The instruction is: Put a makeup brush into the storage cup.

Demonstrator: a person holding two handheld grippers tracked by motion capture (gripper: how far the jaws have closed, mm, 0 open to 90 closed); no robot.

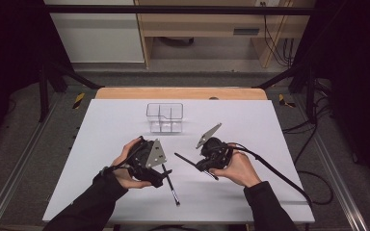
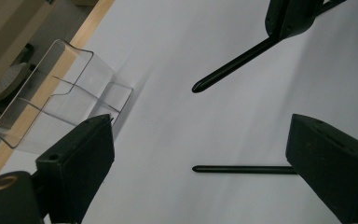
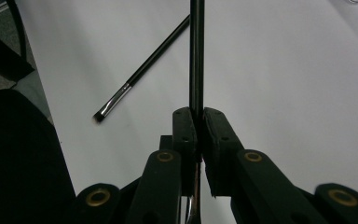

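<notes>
Your right gripper (image 3: 196, 122) clamps one thin, stiff, light brush (image 3: 196, 56) mid-handle. The second brush (image 2: 242, 169) lies on the desk (image 2: 205, 126) between your wide-open left gripper (image 2: 200, 158); pinch its slippery handle centrally.

Grey floor (image 1: 24, 139), wooden shelving (image 1: 207, 29), dark frame (image 1: 173, 9) beyond the table

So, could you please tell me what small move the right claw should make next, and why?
Probably carry its brush toward the clear organizer. The right claw is shut on the handle, the organizer looks empty, and a second brush lies beside the open left claw.
</notes>
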